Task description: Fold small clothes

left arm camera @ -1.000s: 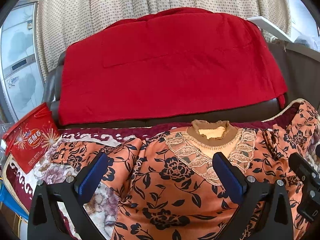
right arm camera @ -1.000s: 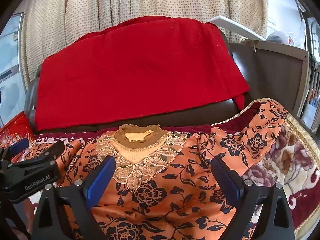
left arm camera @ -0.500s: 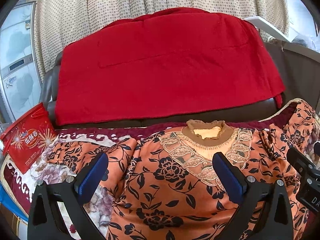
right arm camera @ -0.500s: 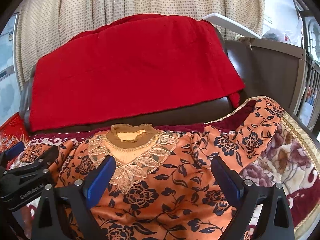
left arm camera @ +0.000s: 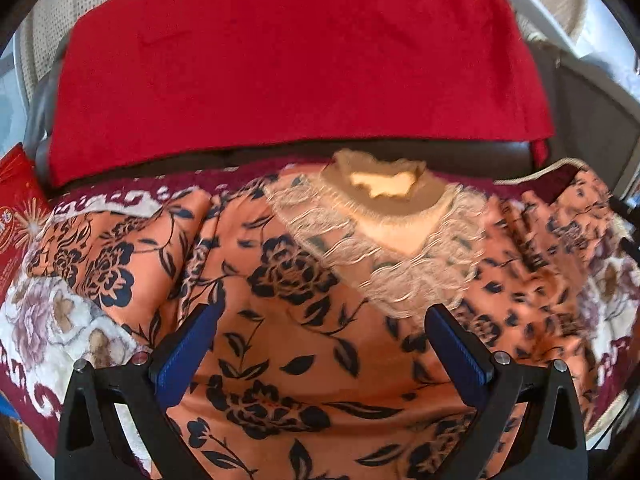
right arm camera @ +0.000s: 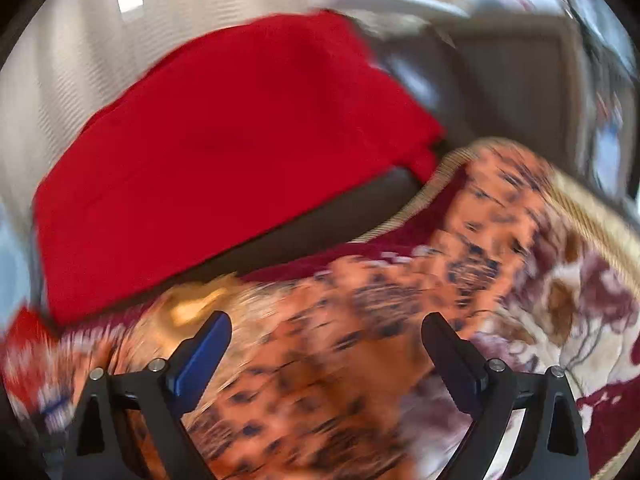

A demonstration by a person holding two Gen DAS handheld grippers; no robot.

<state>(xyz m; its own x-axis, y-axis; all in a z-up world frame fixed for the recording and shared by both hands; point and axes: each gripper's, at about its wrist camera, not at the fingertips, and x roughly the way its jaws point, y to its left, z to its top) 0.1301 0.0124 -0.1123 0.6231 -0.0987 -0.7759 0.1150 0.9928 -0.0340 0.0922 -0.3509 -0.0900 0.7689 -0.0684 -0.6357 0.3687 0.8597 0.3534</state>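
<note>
Lying flat: orange floral top (left arm camera: pixel 304 320), lace collar (left arm camera: pixel 384 240), sleeves spread.

We see bright daylight glaring at two o'clock in both views. The left wrist view is mostly sharp, softening toward three o'clock. The right wrist view is smeared with motion blur throughout; we cannot read fabric patterns there. Fisheye bending and black corners frame both.

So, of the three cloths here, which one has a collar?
The orange floral top, lying flat under the left gripper. The red cloth on the sofa back and the blanket beneath have none.
</note>
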